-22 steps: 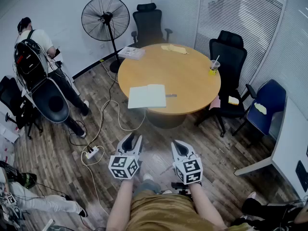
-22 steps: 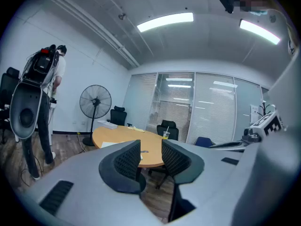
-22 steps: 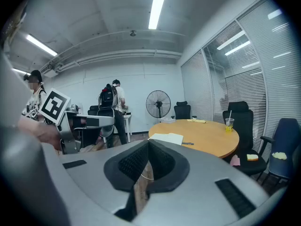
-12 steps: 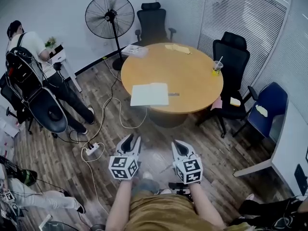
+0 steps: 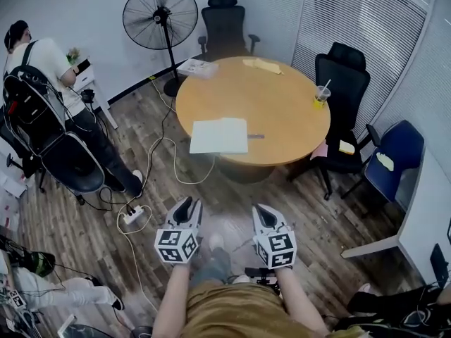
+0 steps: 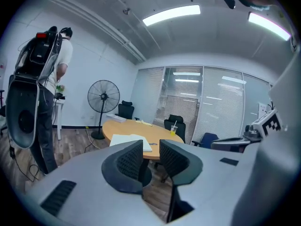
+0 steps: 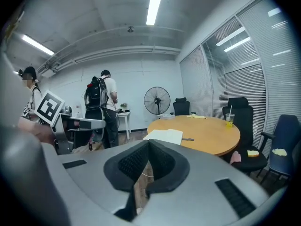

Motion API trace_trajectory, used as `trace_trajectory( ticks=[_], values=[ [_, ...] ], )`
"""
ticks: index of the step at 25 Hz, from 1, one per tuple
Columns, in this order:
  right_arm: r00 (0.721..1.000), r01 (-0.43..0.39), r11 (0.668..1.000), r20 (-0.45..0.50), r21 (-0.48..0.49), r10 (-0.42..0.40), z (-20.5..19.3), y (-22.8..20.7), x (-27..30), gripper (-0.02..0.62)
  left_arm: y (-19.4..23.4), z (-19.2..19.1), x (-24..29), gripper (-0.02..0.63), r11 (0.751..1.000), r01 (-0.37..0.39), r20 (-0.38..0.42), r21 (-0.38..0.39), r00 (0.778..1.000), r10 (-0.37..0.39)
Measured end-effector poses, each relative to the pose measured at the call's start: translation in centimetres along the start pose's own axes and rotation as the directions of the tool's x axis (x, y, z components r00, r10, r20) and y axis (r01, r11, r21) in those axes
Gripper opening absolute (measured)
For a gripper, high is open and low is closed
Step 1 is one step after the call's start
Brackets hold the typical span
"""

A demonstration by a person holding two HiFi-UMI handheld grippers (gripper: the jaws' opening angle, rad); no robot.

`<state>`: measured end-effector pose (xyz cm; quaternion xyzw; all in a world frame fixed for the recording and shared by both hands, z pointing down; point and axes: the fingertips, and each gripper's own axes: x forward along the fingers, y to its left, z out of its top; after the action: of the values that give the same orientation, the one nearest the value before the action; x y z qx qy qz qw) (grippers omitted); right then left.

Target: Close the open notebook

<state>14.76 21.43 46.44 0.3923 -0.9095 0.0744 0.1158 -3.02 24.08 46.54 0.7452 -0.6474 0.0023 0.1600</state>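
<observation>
My left gripper (image 5: 189, 205) is spread and empty, my right gripper (image 5: 264, 213) pressed together; the open notebook (image 5: 219, 136) lies at twelve o'clock

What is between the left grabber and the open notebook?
In the head view, only wooden floor and a looping white cable separate left gripper from notebook.

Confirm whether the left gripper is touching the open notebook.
Apart. In the head view the left gripper hangs over the wood floor, short of the round table where the open notebook lies.
</observation>
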Motion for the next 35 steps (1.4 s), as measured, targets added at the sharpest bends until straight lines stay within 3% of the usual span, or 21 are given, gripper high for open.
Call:
trace_trajectory(
  ticks=[8,19,26,35],
  values=[
    [0.998,0.037,0.999,-0.048,0.005,-0.037,-0.1,-4.2,7.8,0.011,4.2,0.9,8.9,0.123,0.997,0.057,0.0,-0.057,0.998,-0.057],
    [0.989,0.111,0.994,-0.095,0.003,-0.11,3.6,-10.4,22.5,0.011,12.5,4.1,23.3,0.118,0.989,0.107,-0.065,-0.102,0.991,-0.114],
    [0.984,0.149,0.988,-0.088,-0.042,-0.152,5.5,-10.8,26.8,0.011,16.7,4.7,27.3,0.118,0.982,0.124,-0.068,-0.141,0.988,-0.135],
    [0.981,0.171,0.982,-0.075,-0.08,-0.177,6.5,-12.1,27.7,0.011,17.8,4.4,29.6,0.118,0.979,0.111,-0.076,-0.172,0.989,-0.125]
  ],
)
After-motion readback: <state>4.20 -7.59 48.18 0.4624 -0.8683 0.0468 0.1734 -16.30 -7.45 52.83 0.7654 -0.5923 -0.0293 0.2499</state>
